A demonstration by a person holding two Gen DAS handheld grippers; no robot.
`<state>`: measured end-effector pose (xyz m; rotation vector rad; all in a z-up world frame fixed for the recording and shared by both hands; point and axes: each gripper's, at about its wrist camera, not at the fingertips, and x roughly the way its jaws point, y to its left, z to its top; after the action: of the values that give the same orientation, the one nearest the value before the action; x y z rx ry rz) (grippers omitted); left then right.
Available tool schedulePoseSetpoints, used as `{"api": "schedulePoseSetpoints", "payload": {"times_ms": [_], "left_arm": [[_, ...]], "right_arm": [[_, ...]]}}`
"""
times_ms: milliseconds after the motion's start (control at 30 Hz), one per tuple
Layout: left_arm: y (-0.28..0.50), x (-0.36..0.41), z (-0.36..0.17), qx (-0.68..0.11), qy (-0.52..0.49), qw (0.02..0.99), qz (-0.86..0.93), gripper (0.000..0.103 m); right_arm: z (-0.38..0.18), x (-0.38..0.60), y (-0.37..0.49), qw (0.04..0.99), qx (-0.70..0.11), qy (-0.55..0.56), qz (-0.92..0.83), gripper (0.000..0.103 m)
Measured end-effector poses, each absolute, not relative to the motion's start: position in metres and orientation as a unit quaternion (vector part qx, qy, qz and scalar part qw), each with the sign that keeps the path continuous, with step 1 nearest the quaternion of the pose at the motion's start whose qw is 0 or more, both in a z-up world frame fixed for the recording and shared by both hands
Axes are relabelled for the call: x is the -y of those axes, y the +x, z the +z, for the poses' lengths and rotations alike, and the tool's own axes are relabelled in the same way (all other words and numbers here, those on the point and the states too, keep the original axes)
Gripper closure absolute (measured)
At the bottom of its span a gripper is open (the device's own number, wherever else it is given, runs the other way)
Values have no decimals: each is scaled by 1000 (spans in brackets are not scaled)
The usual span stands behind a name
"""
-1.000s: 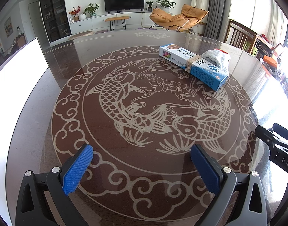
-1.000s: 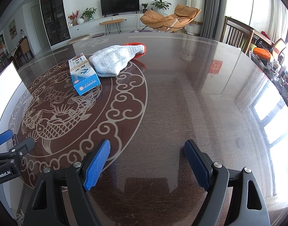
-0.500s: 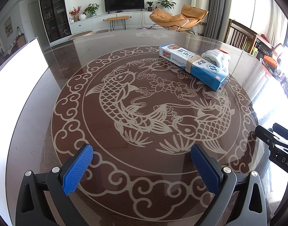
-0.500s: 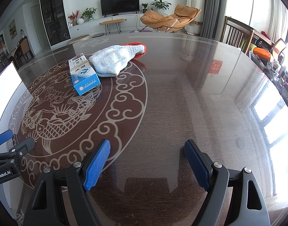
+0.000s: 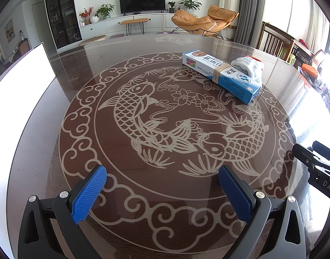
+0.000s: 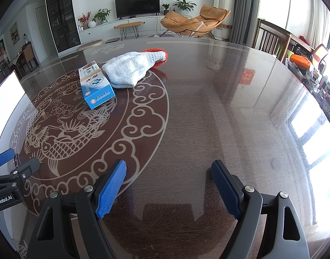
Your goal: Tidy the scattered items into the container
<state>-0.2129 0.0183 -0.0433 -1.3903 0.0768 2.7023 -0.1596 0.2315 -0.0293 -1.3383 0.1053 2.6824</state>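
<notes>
Left gripper and right gripper: fingers spread wide, holding nothing, low above the tabletop. Blue box lies flat on the carp pattern, touching the knitted glove beside it, well apart from both grippers

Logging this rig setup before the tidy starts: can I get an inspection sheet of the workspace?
Surface: glossy dark table with a fish pattern.
Job's things: blue box tied with string; white knit glove with a red cuff touching it. The white panel at the left edge may be the container.
Clutter: nothing seen.
Grippers: left gripper and right gripper open, empty.
Cables: nothing seen.
Surroundings: TV, orange lounge chair, wooden chair.
</notes>
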Motion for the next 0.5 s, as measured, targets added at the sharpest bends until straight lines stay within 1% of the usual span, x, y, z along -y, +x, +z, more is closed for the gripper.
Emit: {"api": "schedulePoseSetpoints", "payload": {"times_ms": [500], "left_arm": [[-213,-18,-43,-25,-457,51,888,0]], "right_arm": [[-29,-232,-158,71,-35,-445,892,21]]}}
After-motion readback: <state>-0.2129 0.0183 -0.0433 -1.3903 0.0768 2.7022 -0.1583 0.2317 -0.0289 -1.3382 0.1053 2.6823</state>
